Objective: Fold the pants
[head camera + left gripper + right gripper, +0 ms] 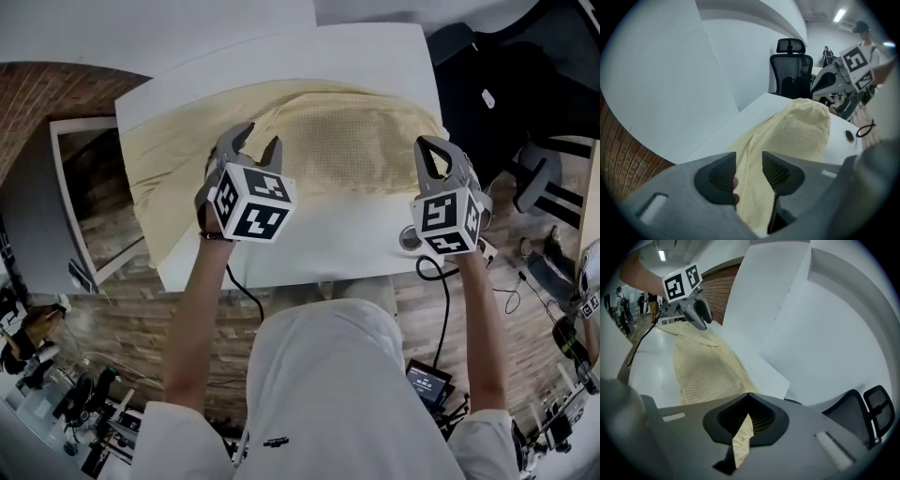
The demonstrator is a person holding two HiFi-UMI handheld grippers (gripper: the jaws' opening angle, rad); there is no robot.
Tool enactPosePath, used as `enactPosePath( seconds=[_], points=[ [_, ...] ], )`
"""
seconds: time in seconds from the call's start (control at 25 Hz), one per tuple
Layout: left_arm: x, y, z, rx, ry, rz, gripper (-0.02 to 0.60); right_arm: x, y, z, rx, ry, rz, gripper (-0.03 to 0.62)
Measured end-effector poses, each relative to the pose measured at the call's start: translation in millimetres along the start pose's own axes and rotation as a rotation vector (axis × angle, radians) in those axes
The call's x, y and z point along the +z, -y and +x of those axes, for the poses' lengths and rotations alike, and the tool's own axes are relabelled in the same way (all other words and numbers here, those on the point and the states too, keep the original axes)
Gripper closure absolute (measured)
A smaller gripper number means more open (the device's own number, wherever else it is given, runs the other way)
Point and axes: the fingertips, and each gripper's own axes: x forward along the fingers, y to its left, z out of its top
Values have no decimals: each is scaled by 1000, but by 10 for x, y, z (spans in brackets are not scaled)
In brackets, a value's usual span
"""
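Pants [347, 141] in pale yellow check, spread wide across the white table [375, 56], covering its far half from about 9 o'clock round to 2 o'clock in the head view. One end hangs off the table edge at 9 o'clock, and the gathered waistband end bunches up toward 2 o'clock. Bare tabletop shows along the near side, at 6 o'clock.

Now the left claw [261, 139]. It hangs over the near edge of the cloth, at roughly 7 o'clock of the garment, pointing steeply down. In its own view the jaws stand apart, released, and the pants [797, 131] run away between them toward 1 o'clock, with neither pad pressing on the cloth.

Over to the right claw [429, 150], at about 4 o'clock of the garment. It's clenched, and the right gripper view shows a narrow strip of that yellow fabric [743, 437] pinched between its pads. The rest of the pants lies out at 10 o'clock, toward the other claw.

A small round cable hole [410, 239] sits in the table just beside the right claw, at 7 o'clock of it.
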Motion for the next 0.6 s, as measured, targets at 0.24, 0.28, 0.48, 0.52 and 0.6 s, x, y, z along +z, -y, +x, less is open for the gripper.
enactPosePath(
  seconds=[0.24, 0.28, 0.48, 0.52, 0.6],
  points=[
    [-312, 210, -310, 4, 15, -76, 423, 93, -245, -221, 10, 32, 8, 588],
    [-357, 255, -349, 5, 16, -82, 429, 101, -279, -263, 9, 40, 10, 588],
    [-576, 459, -543, 14, 16, -114, 461, 164, -474, -481, 24, 84, 2, 588],
    [-628, 487, -590, 20, 17, -122, 469, 182, -519, -522, 26, 90, -2, 588],
    [-751, 517, -693, 37, 20, -140, 482, 233, -632, -594, 31, 106, -17, 588]
  ],
)
